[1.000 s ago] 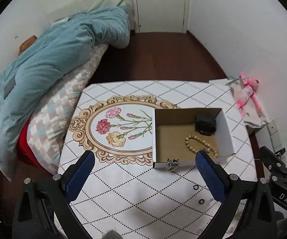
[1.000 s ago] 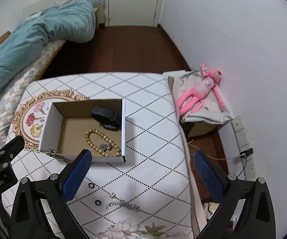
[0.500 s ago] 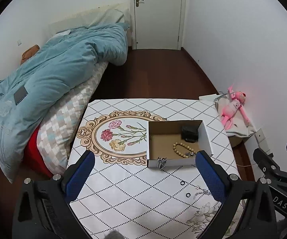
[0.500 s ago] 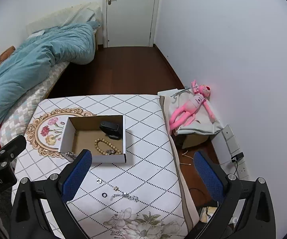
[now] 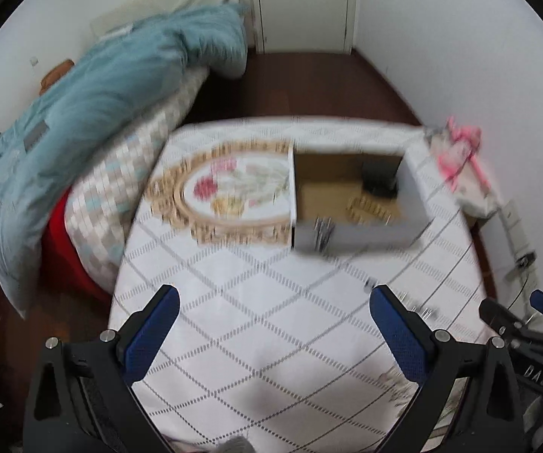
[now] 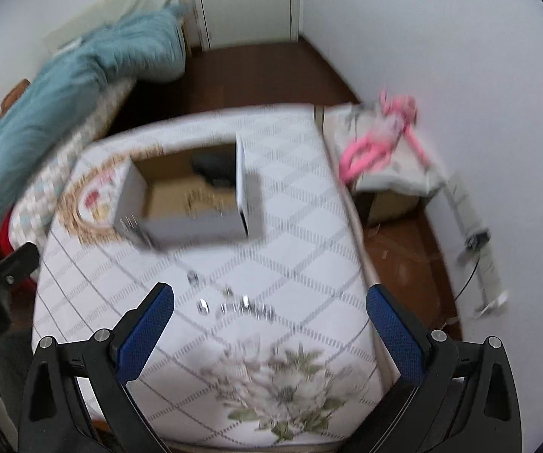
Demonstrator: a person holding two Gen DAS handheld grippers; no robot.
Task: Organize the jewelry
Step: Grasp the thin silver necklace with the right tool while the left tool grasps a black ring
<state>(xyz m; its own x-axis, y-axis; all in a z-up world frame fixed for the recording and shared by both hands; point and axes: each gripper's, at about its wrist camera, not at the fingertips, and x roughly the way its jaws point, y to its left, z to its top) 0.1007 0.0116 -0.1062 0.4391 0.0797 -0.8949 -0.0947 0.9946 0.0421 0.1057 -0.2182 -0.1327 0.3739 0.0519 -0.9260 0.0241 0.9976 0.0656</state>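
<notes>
Small bedroom, white walls, bed with a teal duvet (image 5: 94, 87) at left; a table (image 5: 271, 339) under a diamond-print cloth fills the foreground. Both views smeared by motion blur. An open box (image 6: 196, 226) sits mid-table, with a bead bracelet (image 5: 369, 207) and a dark lump I can't identify inside, and something silvery draped over its front wall. Loose jewelry is on the cloth nearer me: two small rings (image 6: 199, 298) and a silver chain (image 6: 248, 307), close together between box and table edge. My left gripper (image 5: 271, 336) is spread wide, holding nothing; my right gripper (image 6: 269, 334) likewise, wide and empty, hanging above the chain. I judge the chain light, limp and slippery: pinch it mid-length so it drapes evenly. Rings look hard and tiny, lying flat, likely to skid; pinch across the band. Blur hides clasp, links and the exact ring count.
</notes>
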